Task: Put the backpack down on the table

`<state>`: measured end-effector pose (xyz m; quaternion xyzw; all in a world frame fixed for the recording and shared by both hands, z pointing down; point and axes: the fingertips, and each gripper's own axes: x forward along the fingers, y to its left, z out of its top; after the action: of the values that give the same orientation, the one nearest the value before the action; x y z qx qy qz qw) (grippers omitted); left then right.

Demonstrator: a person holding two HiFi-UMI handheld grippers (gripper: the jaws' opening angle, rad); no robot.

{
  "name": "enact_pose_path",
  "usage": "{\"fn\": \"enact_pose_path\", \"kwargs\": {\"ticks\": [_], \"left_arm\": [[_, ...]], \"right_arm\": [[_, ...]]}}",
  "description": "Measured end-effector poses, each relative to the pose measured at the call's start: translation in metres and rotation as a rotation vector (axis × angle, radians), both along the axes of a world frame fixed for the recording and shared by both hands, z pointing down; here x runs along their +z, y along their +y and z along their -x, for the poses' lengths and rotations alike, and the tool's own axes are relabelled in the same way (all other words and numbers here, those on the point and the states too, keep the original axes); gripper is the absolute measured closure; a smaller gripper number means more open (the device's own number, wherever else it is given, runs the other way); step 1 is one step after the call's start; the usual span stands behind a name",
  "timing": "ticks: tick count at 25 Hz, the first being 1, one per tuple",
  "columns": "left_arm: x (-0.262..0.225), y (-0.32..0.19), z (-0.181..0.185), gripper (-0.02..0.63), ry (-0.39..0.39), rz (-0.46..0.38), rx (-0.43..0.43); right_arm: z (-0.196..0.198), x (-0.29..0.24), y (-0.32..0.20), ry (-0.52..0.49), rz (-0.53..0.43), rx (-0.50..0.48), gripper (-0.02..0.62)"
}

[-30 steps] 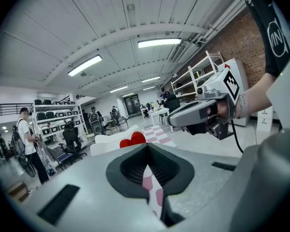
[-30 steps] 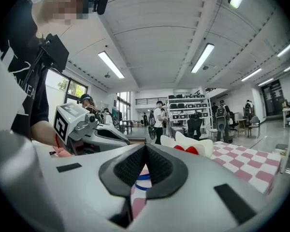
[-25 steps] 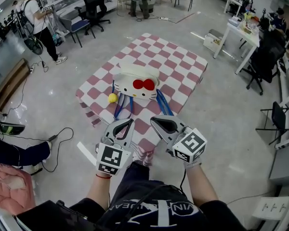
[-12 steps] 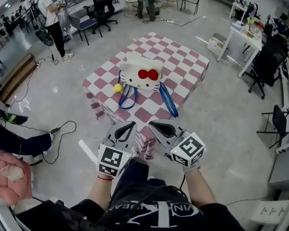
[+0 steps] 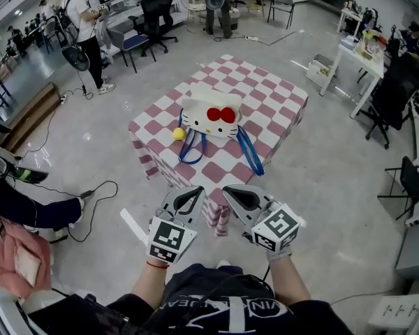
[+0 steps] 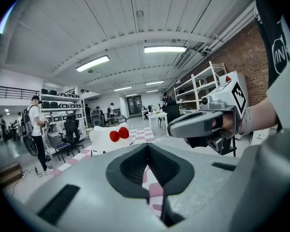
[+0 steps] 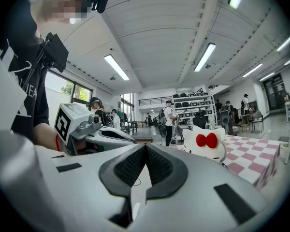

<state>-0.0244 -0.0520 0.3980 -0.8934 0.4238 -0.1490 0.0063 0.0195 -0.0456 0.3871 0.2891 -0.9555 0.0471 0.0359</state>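
A: Left hand-held gripper (image 5: 187,195): jaws together, holding nothing, well short of the backpack (image 5: 211,117), which sits on the worktop (image 5: 265,96).

B: Right hand-held gripper (image 5: 234,194) likewise. Risk: the blue strap (image 5: 250,152) trailing right of the backpack could snag, dragging it off.

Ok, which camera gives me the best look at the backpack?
Head view: the whole backpack lies on the checkered table, blue straps trailing toward the near edge. Both gripper views catch only its white face and red bow, side-on.
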Motion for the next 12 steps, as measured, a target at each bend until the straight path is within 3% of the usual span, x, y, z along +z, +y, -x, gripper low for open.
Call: {"fn": "enact_pose_path", "kwargs": {"ticks": [6,12], "left_arm": [[0.010,0.010,0.007,0.600,-0.030,0.012,0.023],[0.009,0.027,0.041,0.600,0.017,0.059,-0.007]], "right_arm": [[0.008,0.005,0.003,-0.034,0.027,0.035,0.594],[0.044,-0.001,0.024,-0.030,0.042,0.023,0.594]]}}
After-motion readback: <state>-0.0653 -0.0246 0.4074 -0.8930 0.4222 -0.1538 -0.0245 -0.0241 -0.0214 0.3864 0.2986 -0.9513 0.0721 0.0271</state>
